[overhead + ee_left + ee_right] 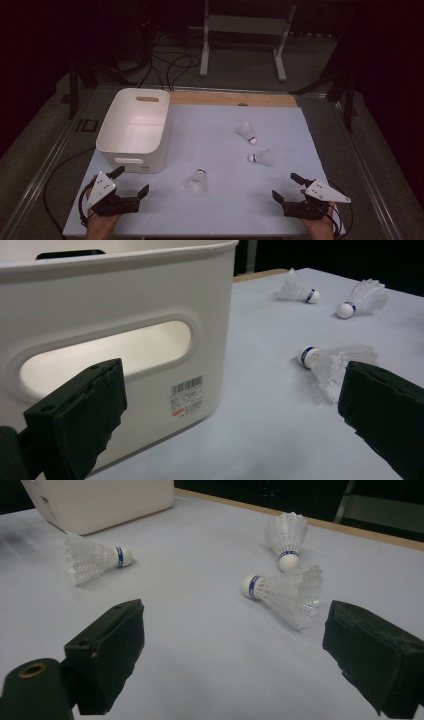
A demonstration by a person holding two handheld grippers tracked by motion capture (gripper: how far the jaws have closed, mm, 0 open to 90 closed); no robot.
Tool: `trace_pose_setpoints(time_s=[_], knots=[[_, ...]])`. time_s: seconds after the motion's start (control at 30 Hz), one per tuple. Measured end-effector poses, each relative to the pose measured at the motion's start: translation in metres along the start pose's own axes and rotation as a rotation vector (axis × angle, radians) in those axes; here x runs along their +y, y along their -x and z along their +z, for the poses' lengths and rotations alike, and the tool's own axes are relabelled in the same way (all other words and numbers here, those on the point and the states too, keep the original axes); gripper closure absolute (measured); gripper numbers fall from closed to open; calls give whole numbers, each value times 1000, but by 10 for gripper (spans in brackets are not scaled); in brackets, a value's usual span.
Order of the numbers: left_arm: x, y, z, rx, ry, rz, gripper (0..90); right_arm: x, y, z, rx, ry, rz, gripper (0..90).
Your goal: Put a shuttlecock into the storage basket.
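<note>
Three white shuttlecocks lie on the pale table sheet: one near the front middle (196, 181) (330, 362) (92, 558), one right of centre (261, 158) (361, 298) (286, 592), one farther back (247, 132) (299, 288) (286, 538). A white plastic bin (135, 129) (115, 335) (100, 502) with handle slots stands at the left. My left gripper (132, 181) (232, 420) is open, just in front of the bin's near wall. My right gripper (287, 186) (235, 655) is open at the front right, short of the nearest shuttlecock. Both hold nothing.
The pale sheet (225, 200) covers the table, with a wooden strip (232, 98) along its far edge. Cables (170, 65) and a white stand (245, 30) sit on the floor beyond. Black tripod legs (80, 80) flank the table's back corners.
</note>
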State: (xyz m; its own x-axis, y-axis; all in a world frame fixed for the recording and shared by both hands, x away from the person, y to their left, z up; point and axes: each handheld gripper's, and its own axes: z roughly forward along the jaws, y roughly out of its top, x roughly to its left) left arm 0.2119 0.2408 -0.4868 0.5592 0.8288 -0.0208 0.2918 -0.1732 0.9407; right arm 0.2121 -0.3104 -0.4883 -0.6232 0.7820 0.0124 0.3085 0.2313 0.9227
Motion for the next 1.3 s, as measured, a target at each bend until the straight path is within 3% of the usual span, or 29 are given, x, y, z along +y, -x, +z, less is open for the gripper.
trace_pose_setpoints(time_s=[0.3,0.7,1.3], knots=[[-2,-3,-1,17,9,-31,0,0,-1,3,0,-9,3,97],[-3,1,2,37,-17,-14,0,6,3,3,-20,-15,31,97],[-4,2,3,48,-21,-14,0,28,7,8,-36,-42,3,93]])
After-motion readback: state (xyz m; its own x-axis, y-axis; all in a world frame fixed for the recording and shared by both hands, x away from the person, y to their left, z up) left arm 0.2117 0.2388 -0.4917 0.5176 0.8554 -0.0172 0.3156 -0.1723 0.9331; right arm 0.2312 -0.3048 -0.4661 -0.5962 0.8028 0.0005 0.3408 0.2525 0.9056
